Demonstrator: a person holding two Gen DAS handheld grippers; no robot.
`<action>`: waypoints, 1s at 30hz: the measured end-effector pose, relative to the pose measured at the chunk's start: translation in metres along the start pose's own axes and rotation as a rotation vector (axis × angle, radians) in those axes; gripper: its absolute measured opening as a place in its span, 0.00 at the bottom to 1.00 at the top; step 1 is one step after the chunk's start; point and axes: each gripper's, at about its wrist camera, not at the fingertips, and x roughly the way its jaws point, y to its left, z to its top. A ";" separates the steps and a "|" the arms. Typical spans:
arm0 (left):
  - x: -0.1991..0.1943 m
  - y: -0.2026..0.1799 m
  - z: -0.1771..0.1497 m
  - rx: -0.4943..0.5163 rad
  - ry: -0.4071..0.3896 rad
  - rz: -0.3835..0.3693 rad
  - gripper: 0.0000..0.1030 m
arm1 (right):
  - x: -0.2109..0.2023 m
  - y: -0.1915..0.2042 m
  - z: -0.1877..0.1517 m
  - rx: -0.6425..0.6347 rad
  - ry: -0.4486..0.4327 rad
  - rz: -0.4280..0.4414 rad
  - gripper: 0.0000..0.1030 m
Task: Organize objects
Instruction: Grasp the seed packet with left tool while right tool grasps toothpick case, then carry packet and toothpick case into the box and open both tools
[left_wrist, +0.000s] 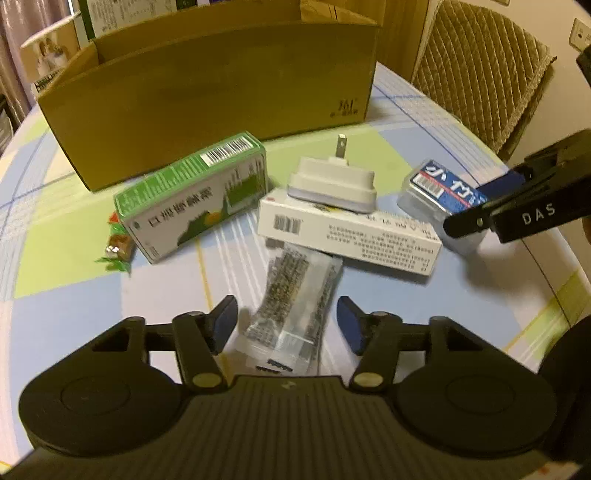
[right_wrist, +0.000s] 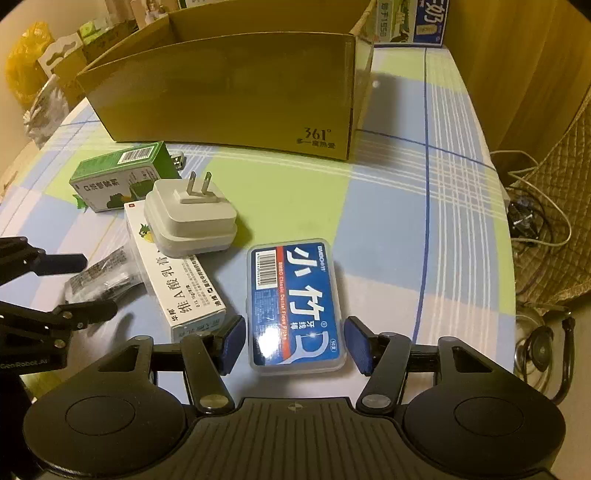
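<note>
My left gripper (left_wrist: 288, 322) is open, its blue pads on either side of the near end of a clear plastic packet (left_wrist: 295, 295) with dark contents, lying flat on the checked tablecloth (left_wrist: 66, 317). My right gripper (right_wrist: 295, 341) is open too, straddling the near end of a blue dental floss case (right_wrist: 295, 302); neither pad clearly touches it. A white plug adapter (right_wrist: 190, 218) rests on a long white carton (right_wrist: 177, 284). A green carton (left_wrist: 192, 195) lies to the left. Behind them stands an open cardboard box (left_wrist: 207, 92).
A small green-wrapped candy (left_wrist: 118, 243) lies beside the green carton. A quilted chair back (left_wrist: 480, 74) stands past the table's far right edge. Cables (right_wrist: 535, 221) and a round clip-like thing (right_wrist: 543, 347) hang off the right side. More cartons (right_wrist: 410, 22) sit behind the cardboard box.
</note>
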 end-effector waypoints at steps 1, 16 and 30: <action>-0.001 0.000 0.001 0.000 -0.009 0.003 0.56 | 0.000 0.000 0.000 0.001 -0.004 -0.003 0.58; 0.017 0.000 0.007 0.022 0.040 -0.035 0.32 | 0.010 -0.005 0.000 0.033 -0.003 -0.006 0.54; -0.001 0.013 -0.001 -0.009 0.052 -0.016 0.30 | -0.018 0.006 0.003 0.047 -0.063 -0.034 0.53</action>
